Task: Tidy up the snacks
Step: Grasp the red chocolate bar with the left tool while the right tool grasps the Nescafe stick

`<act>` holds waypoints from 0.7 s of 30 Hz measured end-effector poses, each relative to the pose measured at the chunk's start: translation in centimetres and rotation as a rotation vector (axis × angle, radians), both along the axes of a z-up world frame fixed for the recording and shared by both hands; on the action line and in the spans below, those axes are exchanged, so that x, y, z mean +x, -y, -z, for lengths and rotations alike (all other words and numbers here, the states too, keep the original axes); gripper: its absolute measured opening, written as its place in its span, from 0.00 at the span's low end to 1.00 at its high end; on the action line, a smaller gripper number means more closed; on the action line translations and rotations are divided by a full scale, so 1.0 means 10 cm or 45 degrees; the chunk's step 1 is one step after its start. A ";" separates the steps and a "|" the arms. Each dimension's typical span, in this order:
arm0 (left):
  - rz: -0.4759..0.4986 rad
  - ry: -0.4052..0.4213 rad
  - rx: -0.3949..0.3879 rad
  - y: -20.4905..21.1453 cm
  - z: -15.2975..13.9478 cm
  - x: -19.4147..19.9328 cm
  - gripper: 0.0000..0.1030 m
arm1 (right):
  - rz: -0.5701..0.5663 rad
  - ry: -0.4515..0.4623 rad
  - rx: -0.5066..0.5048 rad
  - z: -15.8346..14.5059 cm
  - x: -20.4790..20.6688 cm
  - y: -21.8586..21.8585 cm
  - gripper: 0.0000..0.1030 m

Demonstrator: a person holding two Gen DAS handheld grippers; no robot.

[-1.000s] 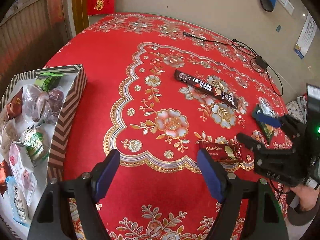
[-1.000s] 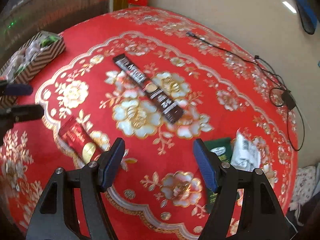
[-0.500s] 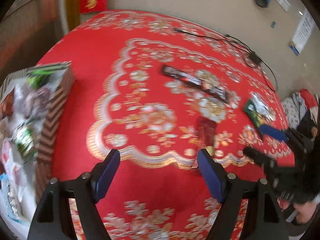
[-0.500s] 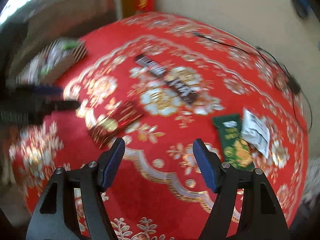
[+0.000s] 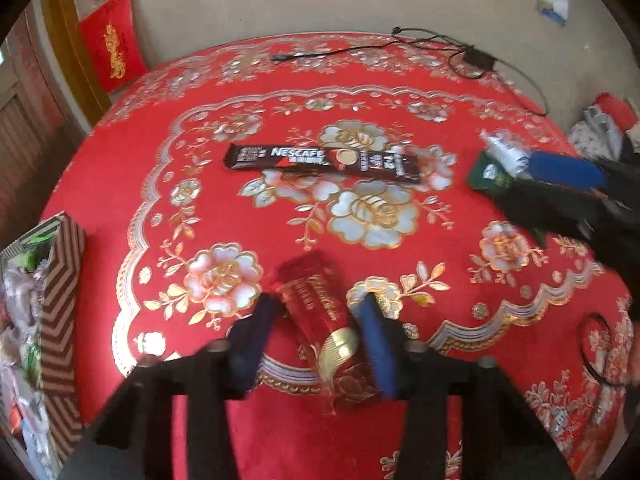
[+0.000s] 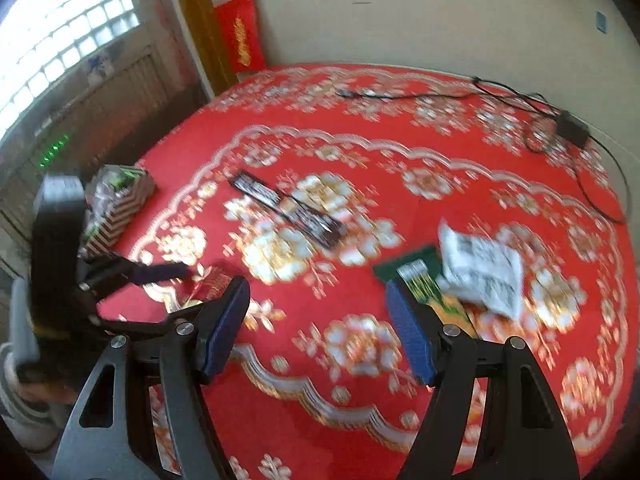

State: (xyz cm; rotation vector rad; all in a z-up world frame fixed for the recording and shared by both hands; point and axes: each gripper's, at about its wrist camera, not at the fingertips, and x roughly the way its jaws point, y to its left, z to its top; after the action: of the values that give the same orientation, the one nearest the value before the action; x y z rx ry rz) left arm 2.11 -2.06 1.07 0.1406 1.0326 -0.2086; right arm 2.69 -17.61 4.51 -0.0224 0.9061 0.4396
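Note:
A red snack packet (image 5: 316, 308) lies flat on the red flowered tablecloth (image 5: 200, 168). My left gripper (image 5: 316, 340) straddles it and its jaws are closing, with the blue pads (image 5: 374, 344) against its two long sides. In the right wrist view the same packet (image 6: 212, 282) shows beside the left gripper (image 6: 186, 292). My right gripper (image 6: 316, 320) hangs open above the cloth with nothing between its fingers. A green packet (image 6: 420, 276) and a white packet (image 6: 480, 272) lie by its right finger. A long dark Nescafe stick (image 5: 320, 160) lies mid-table.
A striped box (image 5: 60, 300) filled with several snacks stands at the table's left edge. A black cable with an adapter (image 5: 472, 56) runs along the far side near the wall. A person's hand (image 6: 36, 388) holds the left gripper's handle.
My left gripper has moved over the red packet and its jaws have come in from wide apart onto the packet's sides. My right gripper has swung right toward the green and white packets, still open.

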 end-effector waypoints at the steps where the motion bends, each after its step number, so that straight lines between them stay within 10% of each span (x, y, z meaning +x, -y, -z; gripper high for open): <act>1: 0.000 0.001 0.000 -0.04 -0.01 0.01 0.29 | -0.023 0.008 0.012 -0.01 0.06 -0.03 0.69; 16: -0.148 -0.008 -0.080 -0.73 -0.08 -0.12 0.29 | -0.518 -0.007 -0.412 0.46 0.97 -1.02 0.69; 21: -0.167 -0.021 -0.092 -0.82 -0.05 -0.09 0.29 | -0.516 -0.075 -0.285 0.47 1.16 -0.98 0.66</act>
State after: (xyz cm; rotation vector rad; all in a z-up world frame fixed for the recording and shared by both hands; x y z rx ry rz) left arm 1.19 6.11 1.55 0.0056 1.0450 -0.1276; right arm 14.31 -7.78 -0.24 -0.4052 1.0078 0.7151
